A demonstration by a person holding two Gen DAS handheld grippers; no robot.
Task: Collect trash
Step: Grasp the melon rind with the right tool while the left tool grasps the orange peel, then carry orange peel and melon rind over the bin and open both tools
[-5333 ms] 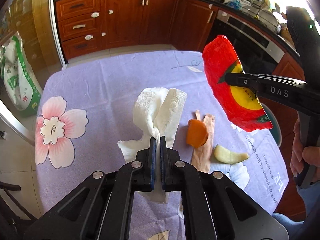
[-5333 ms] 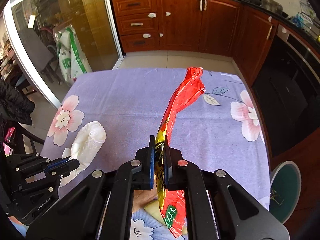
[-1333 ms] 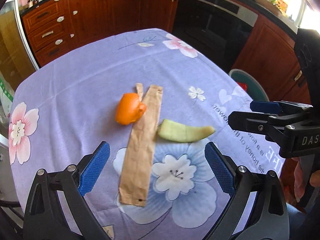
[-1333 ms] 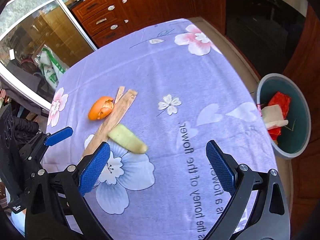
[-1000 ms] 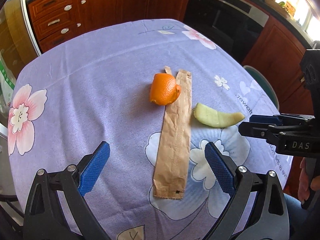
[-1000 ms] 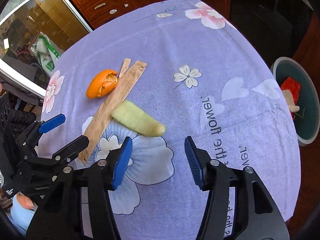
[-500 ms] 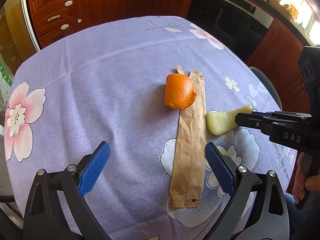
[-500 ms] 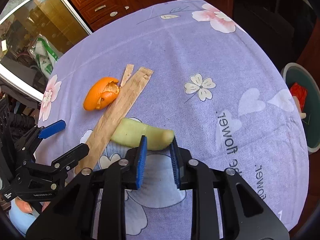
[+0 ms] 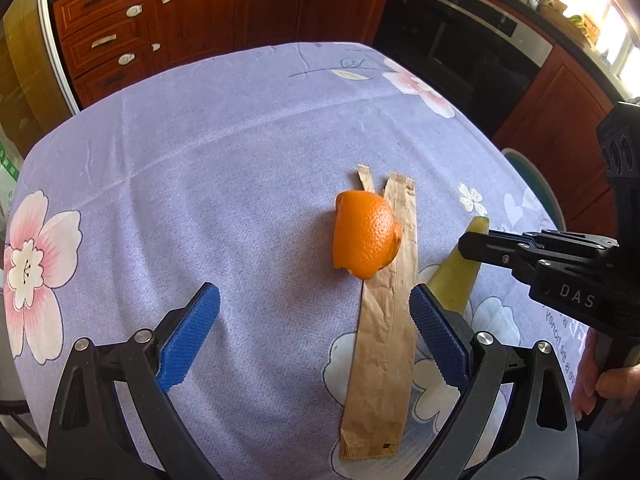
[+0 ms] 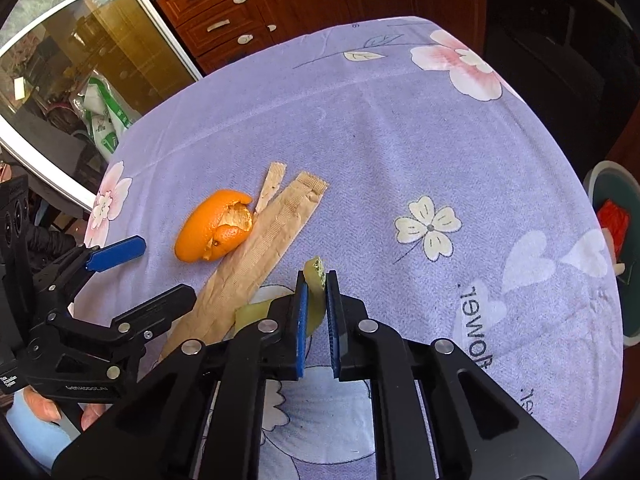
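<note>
Trash: pale green peel (image 10: 314, 300), pinched between the closed right gripper (image 10: 315, 312) fingers, lifted on edge, tip pointing away. Orange peel (image 9: 366, 236) overlaps brown paper sleeve (image 9: 384, 320), long axis running away, on the desk (image 9: 200, 160). Left gripper (image 9: 312, 336) fingers wide apart, empty. Bin (image 10: 612, 256) beside desk.
</note>
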